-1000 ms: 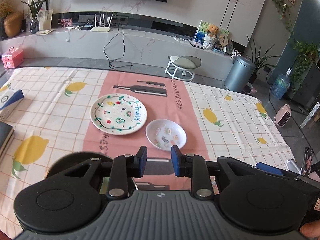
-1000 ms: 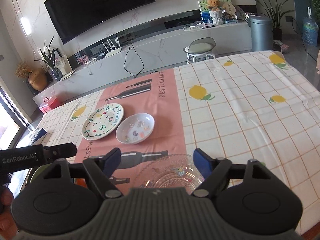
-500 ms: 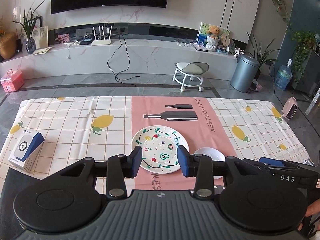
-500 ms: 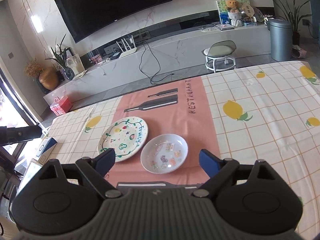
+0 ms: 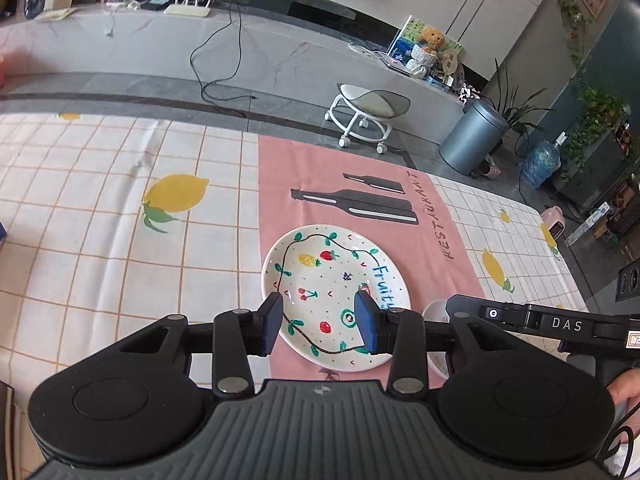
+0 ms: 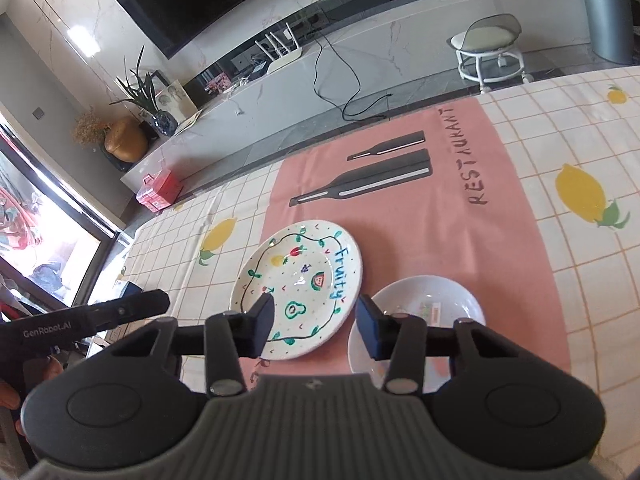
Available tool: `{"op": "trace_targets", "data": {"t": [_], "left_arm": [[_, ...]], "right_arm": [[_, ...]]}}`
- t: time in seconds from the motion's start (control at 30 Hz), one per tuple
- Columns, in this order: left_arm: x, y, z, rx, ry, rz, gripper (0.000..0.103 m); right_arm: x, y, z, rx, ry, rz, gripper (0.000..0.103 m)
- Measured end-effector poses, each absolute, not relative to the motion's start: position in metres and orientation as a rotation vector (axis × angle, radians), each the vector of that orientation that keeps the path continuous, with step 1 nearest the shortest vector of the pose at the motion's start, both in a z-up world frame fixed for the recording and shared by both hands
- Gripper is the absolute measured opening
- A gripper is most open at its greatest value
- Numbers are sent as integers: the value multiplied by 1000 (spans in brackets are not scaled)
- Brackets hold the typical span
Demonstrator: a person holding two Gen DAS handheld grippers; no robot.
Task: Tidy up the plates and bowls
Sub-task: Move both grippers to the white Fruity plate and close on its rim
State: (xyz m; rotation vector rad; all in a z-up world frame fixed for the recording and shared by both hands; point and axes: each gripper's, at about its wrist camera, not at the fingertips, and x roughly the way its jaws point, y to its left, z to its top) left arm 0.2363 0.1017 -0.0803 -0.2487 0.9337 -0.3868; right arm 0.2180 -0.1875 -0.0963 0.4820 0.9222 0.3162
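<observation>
My left gripper stands with its jaws apart and nothing clamped; it opened wider during the last second and has since held that gap. Beyond and between its blue pads lies the painted plate, lettered "Fruity" in blue, flat on the pink strip of the tablecloth, printed "RESTAURANT" beside two bottle silhouettes. To the right of the left tongs I see the other tool's black bar marked "DAS", and just under it a sliver of the small bowl. My right gripper has jaws apart as well, having just been closing from a much wider gap, with nothing pressed between them. The painted plate lies ahead of its left finger, and the small bowl ahead of its right finger, just beside the plate. Left of these tongs a black bar reads "GenRobot.AI". Compared with a second ago, both dishes sit nearer to both tongs.
</observation>
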Motion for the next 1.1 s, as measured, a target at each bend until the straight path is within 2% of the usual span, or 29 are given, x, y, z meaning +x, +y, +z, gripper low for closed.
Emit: {"op": "trace_targets", "data": {"t": [0.13,0.37,0.47,0.83,1.0,1.1], "left_arm": [[252,108,-103,-316,967,-377,44],[263,113,-126,-351,994,-349,40],[265,114,-132,-368,1000,-355,40],[268,117,-146,-447,998,-357,37],[267,120,-148,-463,982,-328,18],[266,119,-147,-455,978,-305,15]], "right_arm": [[248,-193,-117,529,974,317,34],[275,-197,-136,545,1029,324,31],[282,-195,-143,554,1047,336,23],[288,-197,-157,613,1077,372,15],[286,-204,-163,670,1079,364,12],[285,-203,-162,656,1078,341,6]]}}
